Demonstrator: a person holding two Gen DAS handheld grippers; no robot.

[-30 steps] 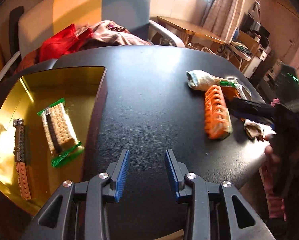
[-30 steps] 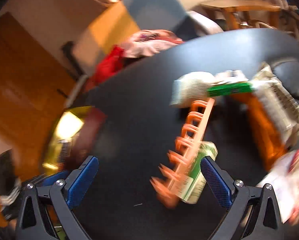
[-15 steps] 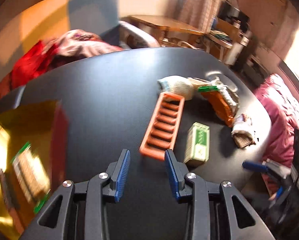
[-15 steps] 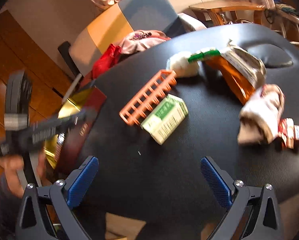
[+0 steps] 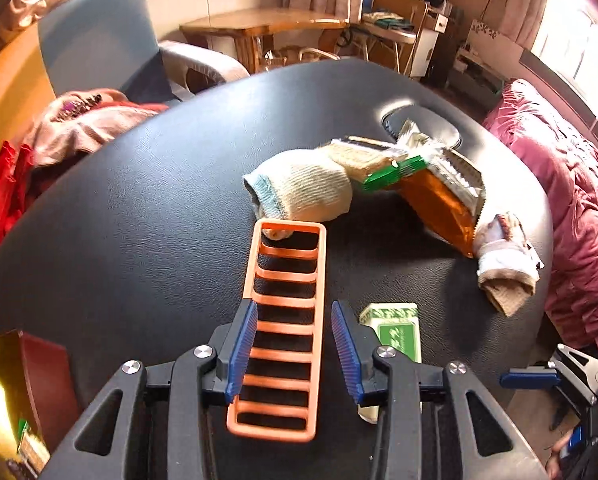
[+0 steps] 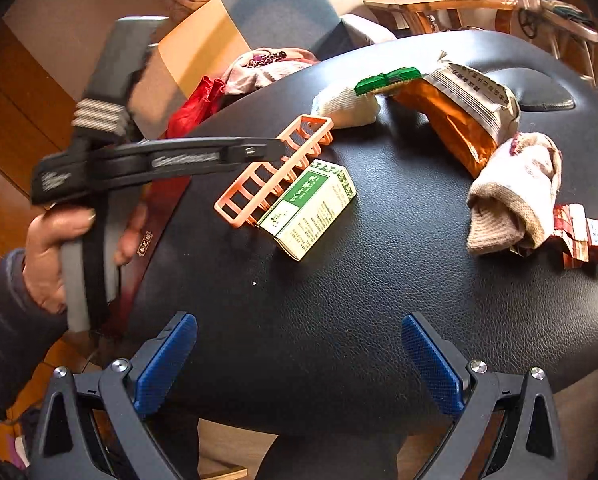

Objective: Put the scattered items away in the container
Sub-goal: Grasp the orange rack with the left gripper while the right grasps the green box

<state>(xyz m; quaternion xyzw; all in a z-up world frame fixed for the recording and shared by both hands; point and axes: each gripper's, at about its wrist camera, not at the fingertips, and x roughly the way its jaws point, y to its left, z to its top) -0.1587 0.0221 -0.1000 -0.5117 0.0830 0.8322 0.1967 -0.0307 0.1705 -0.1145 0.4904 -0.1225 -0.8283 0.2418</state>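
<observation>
Step in hand: the left tongs [image 5: 292, 354] are lined up over the orange rack [image 5: 285, 320], which lies flat on the black desk [image 5: 139, 220]; this looks like the start of a pickup.
Left tongs: parted, one blue pad along each long side of the rack, with a little gap on each side; nothing gripped yet.
Right tongs: the right tongs [image 6: 299, 364] are spread wide and empty, hovering at the near edge of the desk, well apart from every item.
Rack: one long side lies against the green and white box [image 6: 309, 210]; its far end touches the cream sock [image 5: 301, 192].
Container: the gold-lined box [image 5: 3, 400] sits at the left edge of the desk, with a packet already inside.
Next move: probably to close on the rack's side rails, lift it free of the box and sock, and carry it left to the container.
Still scattered: orange snack bag [image 5: 439, 204], green-ended packet [image 5: 393, 170], second sock [image 6: 515, 196], red wrappers [image 6: 583, 236].
Writing: the green and white box carries printed text, and the snack bag has rows of characters; both are too small to read.
</observation>
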